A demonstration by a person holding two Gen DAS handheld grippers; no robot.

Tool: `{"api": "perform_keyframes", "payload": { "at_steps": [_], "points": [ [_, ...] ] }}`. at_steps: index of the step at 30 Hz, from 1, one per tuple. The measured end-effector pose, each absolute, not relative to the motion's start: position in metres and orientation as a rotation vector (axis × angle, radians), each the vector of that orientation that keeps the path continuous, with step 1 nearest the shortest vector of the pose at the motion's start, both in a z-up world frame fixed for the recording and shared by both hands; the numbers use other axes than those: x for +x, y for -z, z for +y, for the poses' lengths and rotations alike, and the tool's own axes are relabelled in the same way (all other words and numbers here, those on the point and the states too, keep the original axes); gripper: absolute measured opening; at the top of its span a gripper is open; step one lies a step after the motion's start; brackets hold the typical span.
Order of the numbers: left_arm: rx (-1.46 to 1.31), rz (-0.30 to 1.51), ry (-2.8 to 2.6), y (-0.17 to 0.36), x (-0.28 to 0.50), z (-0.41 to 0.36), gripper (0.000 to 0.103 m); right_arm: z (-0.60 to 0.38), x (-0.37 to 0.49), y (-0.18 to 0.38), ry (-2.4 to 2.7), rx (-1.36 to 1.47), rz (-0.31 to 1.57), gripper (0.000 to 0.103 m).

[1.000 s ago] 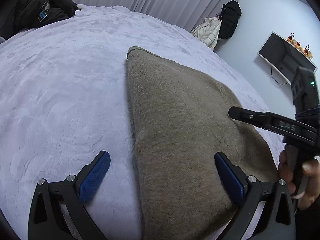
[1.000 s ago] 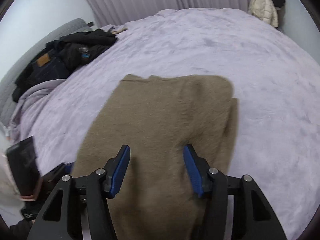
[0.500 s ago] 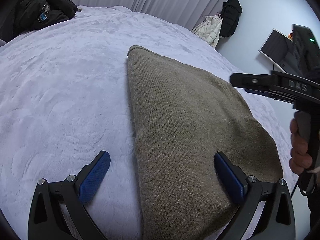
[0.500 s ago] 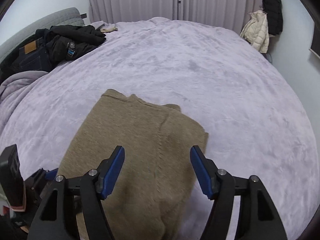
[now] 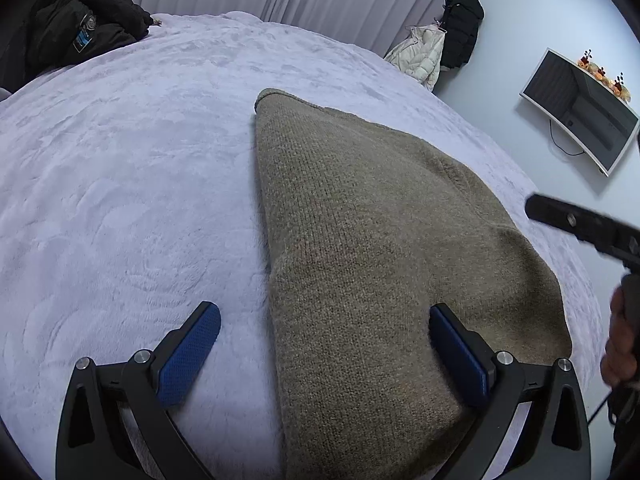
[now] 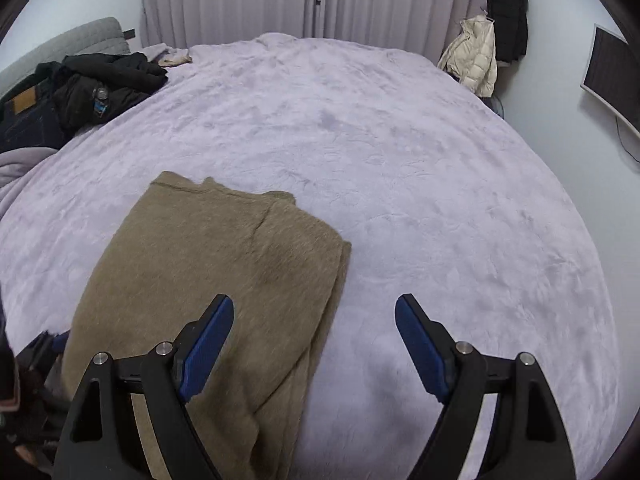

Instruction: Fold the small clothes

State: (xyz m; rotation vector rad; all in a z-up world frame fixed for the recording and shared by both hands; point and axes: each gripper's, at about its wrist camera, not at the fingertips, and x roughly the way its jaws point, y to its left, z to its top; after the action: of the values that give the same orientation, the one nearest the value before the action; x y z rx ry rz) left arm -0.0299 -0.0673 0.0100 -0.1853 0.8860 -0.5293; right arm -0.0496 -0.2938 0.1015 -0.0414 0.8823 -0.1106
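An olive-brown knit sweater lies folded on the lilac bed cover. My left gripper is open just above its near left edge; the right pad hovers over the knit and the left pad over the cover. In the right wrist view the sweater sits left of centre, with a folded layer along its right side. My right gripper hangs above that right edge with its jaws opening wide and nothing pressed between the pads. One finger of the right gripper and the hand holding it show at the left view's right edge.
A heap of dark clothes lies at the bed's far left by a grey headboard. A cream jacket and a black coat hang by the curtains. A screen is mounted on the right wall.
My right gripper has lifted and swung right, off the middle of the sweater to its right edge, and its jaws have widened. The left gripper and the sweater have stayed put.
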Motion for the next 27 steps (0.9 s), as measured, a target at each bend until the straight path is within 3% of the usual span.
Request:
{"api": "perform_keyframes", "payload": {
  "at_steps": [7, 11, 16, 22, 27],
  "points": [
    [-0.136, 0.904, 0.502, -0.013, -0.034, -0.073, 0.103, -0.258, -0.103, -0.048, 0.086, -0.185, 0.966, 0.085],
    [-0.079, 0.956, 0.504, -0.030, -0.042, -0.060, 0.103, -0.304, -0.123, -0.049, 0.033, 0.086, 1.005, 0.086],
    [-0.102, 0.941, 0.442, -0.063, -0.030, -0.014, 0.103, -0.365, -0.152, -0.082, 0.107, 0.185, 0.942, 0.086],
    [-0.172, 1.078, 0.496, -0.058, 0.019, -0.031, 0.103, -0.386, -0.116, -0.106, 0.081, 0.285, 0.862, 0.086],
    [-0.093, 1.185, 0.634, -0.038, 0.035, -0.098, 0.103, -0.351, -0.050, -0.068, -0.093, 0.368, 0.991, 0.086]
  ]
}}
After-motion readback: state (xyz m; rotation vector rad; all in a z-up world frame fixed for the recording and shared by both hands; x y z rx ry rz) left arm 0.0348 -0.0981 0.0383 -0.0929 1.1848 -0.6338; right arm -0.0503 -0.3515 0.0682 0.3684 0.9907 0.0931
